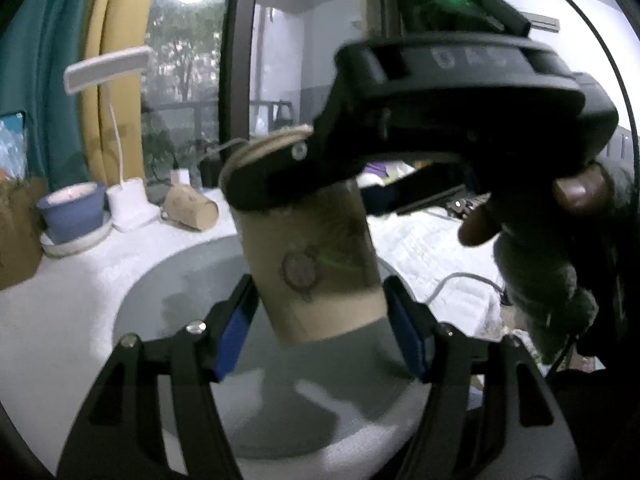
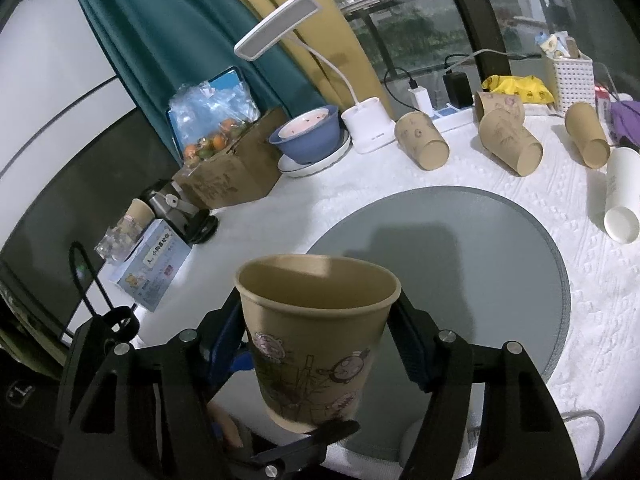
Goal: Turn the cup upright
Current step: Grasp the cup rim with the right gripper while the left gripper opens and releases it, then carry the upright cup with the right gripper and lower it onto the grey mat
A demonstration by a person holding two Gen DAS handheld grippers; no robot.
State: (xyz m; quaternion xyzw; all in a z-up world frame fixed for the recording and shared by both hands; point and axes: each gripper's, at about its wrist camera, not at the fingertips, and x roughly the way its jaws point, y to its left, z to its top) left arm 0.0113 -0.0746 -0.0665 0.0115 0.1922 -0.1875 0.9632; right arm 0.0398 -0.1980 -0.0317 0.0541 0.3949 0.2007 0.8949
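Brown paper cup [image 2: 316, 344] mouth-up, airborne over grey round mat [image 2: 500, 240]. Right hand-held gripper [image 2: 320, 320] clamped on cup; left hand-held gripper [image 1: 320, 320] spread apart around its base. Flip apparently done; set-down on mat remains.

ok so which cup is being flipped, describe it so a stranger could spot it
Start at the round grey mat in the middle of the white tablecloth. Held in the air over its near edge, between the right claw fingers, is a brown paper cup with cartoon drawings. Unlike the other brown cups lying on their sides by the window, this one is off the table with its mouth up.
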